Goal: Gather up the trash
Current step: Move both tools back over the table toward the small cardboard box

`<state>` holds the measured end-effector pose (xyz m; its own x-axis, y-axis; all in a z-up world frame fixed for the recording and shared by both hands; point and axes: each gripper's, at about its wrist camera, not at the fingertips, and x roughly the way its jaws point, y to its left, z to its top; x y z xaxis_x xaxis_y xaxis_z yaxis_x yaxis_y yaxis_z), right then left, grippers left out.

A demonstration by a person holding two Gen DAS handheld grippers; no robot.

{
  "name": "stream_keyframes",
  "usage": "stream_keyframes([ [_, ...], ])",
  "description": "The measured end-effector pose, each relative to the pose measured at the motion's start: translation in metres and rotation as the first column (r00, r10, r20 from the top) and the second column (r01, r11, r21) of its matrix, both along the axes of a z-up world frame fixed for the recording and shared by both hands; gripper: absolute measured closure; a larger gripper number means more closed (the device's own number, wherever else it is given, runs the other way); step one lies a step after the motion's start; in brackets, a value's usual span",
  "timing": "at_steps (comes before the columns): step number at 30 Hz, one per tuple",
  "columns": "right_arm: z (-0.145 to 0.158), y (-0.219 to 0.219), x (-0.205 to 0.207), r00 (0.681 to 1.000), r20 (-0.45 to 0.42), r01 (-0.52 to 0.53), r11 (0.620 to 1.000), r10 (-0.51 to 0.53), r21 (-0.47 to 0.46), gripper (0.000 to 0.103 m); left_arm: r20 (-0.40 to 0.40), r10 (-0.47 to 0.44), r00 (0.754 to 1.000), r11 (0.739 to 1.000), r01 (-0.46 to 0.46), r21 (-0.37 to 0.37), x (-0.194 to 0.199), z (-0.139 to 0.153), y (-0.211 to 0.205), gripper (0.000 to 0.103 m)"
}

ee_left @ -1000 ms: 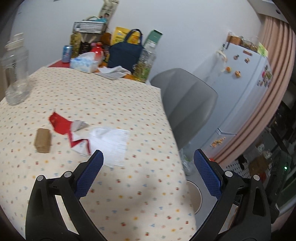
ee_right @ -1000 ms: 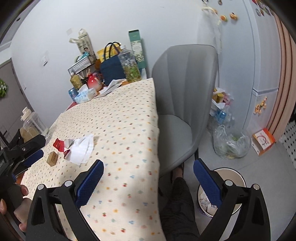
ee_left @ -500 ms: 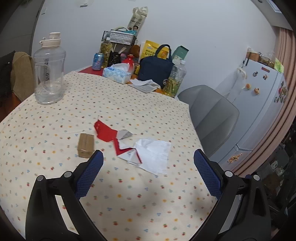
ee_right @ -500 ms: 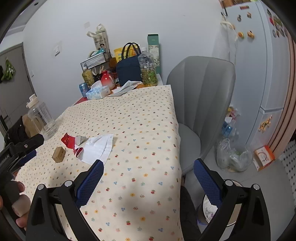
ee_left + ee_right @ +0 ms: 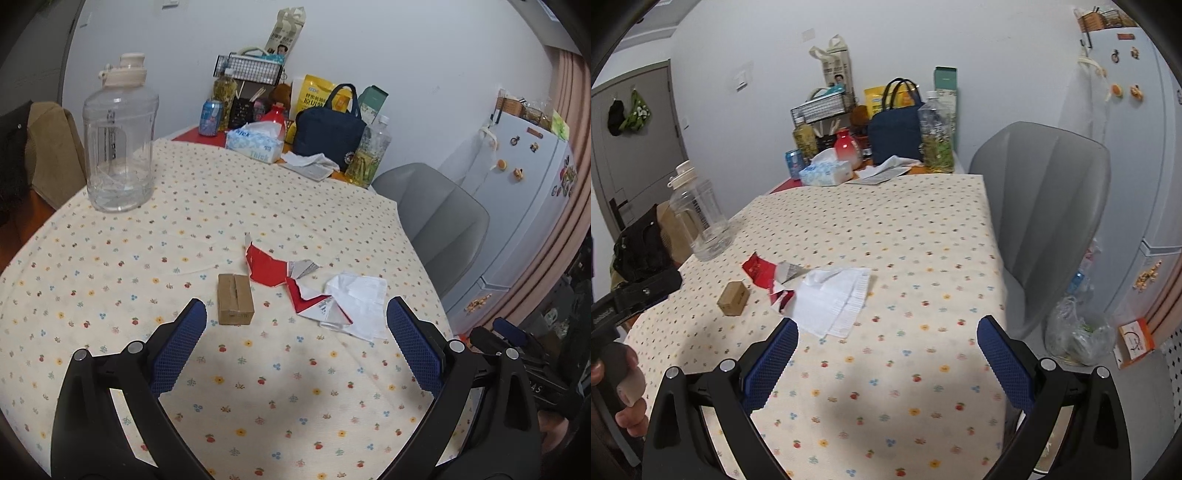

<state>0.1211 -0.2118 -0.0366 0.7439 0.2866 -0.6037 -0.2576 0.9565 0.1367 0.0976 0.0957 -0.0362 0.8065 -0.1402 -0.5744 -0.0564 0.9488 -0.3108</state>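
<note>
**Trash on the table, both grippers spread**

The left gripper (image 5: 295, 347) is held above the table (image 5: 110, 258) with its jaws wide apart and nothing between them. The right gripper (image 5: 886, 350) is likewise spread and empty. A small box (image 5: 235, 299), torn red wrappers (image 5: 267, 267) and a white tissue (image 5: 360, 299) are seen lying close together on the tablecloth, just ahead of the left gripper.
</note>
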Motion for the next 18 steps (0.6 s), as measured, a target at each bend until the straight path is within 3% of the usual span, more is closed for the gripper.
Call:
stream_keyframes([
  [7,-0.008,0.011,0.011,0.998,-0.021,-0.052,0.998,0.052,0.026,0.008,-0.057,0.056,0.997,0.998,-0.055,0.015,0.015,-0.024,0.018,0.01],
  [14,-0.024,0.014,0.034,0.991,-0.104,-0.077,0.99,0.09,0.119,0.03,-0.101,0.061,0.993,0.998,-0.058,0.038,0.035,-0.045,0.017,0.024],
  [18,-0.031,0.025,0.043,0.984,-0.13,-0.107,0.984,0.126,0.142,0.037,-0.133,0.074,0.988,0.996,-0.068,0.049,0.05,-0.057,0.018,0.034],
])
